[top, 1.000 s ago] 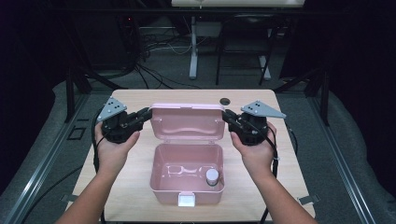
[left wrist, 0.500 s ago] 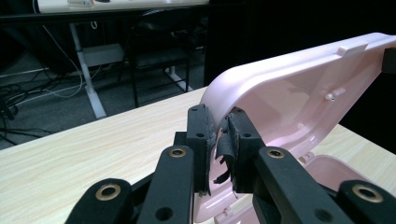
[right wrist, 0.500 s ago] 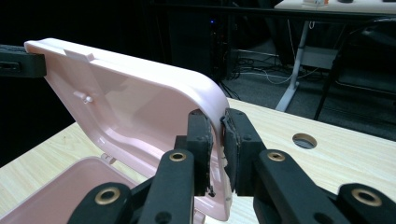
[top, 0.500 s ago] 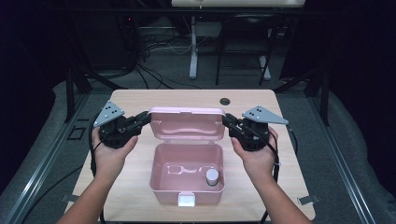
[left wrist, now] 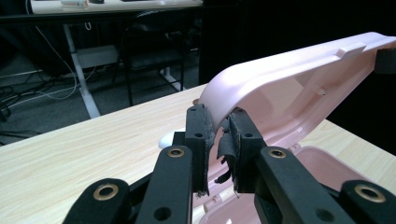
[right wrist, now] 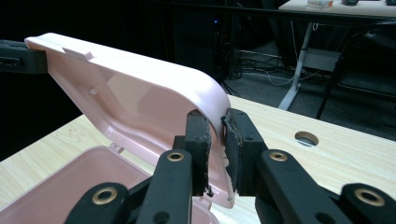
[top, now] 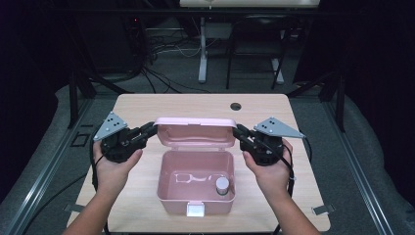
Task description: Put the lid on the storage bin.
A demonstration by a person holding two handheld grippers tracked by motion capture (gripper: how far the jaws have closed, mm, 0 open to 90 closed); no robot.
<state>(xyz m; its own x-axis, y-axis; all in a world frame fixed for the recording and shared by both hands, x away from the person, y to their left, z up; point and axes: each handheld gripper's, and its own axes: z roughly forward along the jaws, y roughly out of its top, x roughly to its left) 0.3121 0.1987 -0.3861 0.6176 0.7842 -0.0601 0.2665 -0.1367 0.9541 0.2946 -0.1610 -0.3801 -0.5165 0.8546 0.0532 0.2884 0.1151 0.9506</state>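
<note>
**Pink lid held at both ends, partway over the box**

Black pads on the left tool point(left wrist: 218, 140) pinch the thin rim of the lid point(top: 195, 133) at its left end; in the left gripper view the wall of pink plastic runs straight down between the two jaws, which stand nearly together. The right tool point(right wrist: 215, 140) does the same at the opposite end, its jaws pressed on the curved corner of the rim. A grip at each end makes sense: the lid is wide and hinged along its back edge, so one pinch alone would likely twist it, while two keep it square as it swings.

From the high view the lid stands tilted forward over the box point(top: 195, 183), its hollow side facing down and toward the person, neither fully raised nor shut. My reading is that it is being swung on its hinge, and both hands sit level with each other to keep the motion even.

Inside the box, near its front right corner, a small grey-capped jar point(top: 222, 185) stands upright, and a white latch point(top: 196, 210) shows on the front wall. The box sits in the middle of the wooden counter point(top: 147, 105), close to the person, within easy reach of both forearms.
</note>
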